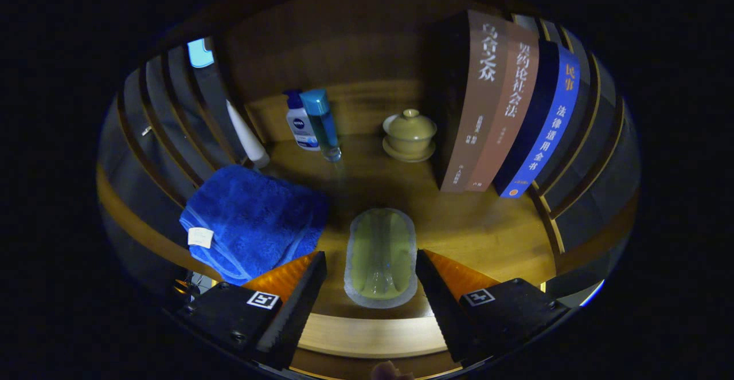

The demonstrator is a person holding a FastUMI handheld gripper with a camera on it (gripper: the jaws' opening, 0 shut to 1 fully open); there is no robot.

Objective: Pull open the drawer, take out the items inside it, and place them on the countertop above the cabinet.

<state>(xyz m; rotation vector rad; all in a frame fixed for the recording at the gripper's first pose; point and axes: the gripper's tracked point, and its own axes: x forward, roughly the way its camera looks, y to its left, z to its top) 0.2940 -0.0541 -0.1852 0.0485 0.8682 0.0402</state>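
A pale green oblong item in clear wrap lies on the wooden countertop, in the gap between my two fingers and touching neither. My gripper is open, with its black fingers spread wide to either side of the item. A folded blue towel with a white tag rests on the countertop just left of the item, ahead of my left finger. The drawer is out of sight.
At the back stand a white pump bottle, a blue-capped clear bottle and a lidded green cup on a saucer. Three upright books stand at the right. Slatted walls close in both sides.
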